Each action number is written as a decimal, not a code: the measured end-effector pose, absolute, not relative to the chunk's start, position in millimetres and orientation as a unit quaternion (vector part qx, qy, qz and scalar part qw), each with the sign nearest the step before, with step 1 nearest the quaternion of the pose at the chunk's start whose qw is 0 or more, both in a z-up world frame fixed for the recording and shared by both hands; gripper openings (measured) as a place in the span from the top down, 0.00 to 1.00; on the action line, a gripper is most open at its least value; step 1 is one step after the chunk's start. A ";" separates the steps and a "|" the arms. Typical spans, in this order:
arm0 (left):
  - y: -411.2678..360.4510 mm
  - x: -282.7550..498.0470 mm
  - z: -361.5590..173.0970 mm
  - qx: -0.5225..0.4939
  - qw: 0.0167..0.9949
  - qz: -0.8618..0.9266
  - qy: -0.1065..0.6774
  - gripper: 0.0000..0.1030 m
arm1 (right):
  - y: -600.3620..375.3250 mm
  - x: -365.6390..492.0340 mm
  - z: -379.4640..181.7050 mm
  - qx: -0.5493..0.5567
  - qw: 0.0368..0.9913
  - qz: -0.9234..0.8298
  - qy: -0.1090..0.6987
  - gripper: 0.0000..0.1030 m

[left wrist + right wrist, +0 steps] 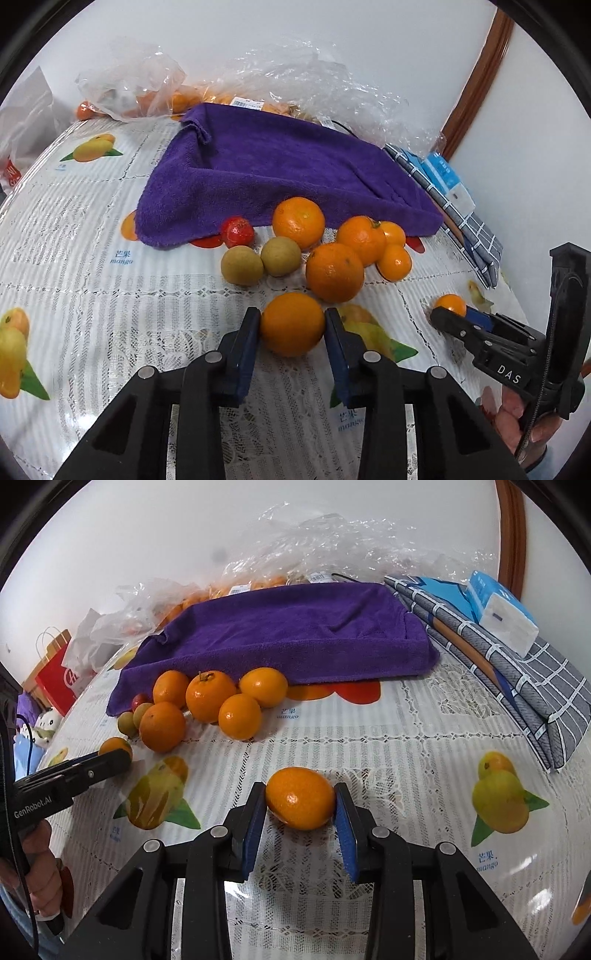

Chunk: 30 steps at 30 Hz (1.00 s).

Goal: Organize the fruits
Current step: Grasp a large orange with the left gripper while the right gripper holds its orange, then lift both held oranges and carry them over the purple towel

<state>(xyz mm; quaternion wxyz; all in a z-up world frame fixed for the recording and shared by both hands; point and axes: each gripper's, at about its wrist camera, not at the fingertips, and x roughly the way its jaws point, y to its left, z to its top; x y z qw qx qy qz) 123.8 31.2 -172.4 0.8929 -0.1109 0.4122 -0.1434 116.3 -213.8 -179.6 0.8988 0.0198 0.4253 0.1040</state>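
1. Your left gripper (291, 325) is clamped on a round orange (292, 324): both blue pads (248, 343) press its sides, so it sits squarely between them, low over the tablecloth (92, 302).
2. Your right gripper (300, 799) is closed on a smaller oval orange (300, 798). Its long axis runs across the fingers, from pad to pad, so you are squeezing it end to end. Whether it is lifted or resting on the cloth cannot be told.
3. Straight ahead of the left fingers, just beyond the held fruit, lies the fruit cluster (334, 271): several oranges touching one another, two tan-green round fruits (262, 260) to their left, and a small red fruit (238, 232) at the hem of the purple towel (280, 177).
4. From the right wrist view that same cluster lies ahead and well to the left, so your left hand is the nearer one to the pile.
5. My judgement: the left orange needs only a short forward carry to join its like; the right one must travel leftward across the cloth, and your left gripper sits in that path, so stagger the moves.
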 end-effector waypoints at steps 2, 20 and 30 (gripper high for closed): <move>30.8 122.6 -171.6 -0.111 0.894 -0.145 0.409 0.68 | -212.7 116.3 -179.3 0.019 0.899 0.111 0.424 0.65; 28.3 115.4 -161.7 -0.104 0.906 -0.154 0.381 0.68 | -213.0 103.8 -170.7 0.018 0.912 0.127 0.389 0.65; 34.1 114.4 -157.5 -0.119 0.909 -0.155 0.368 0.68 | -217.7 102.6 -168.2 0.030 0.915 0.124 0.382 0.65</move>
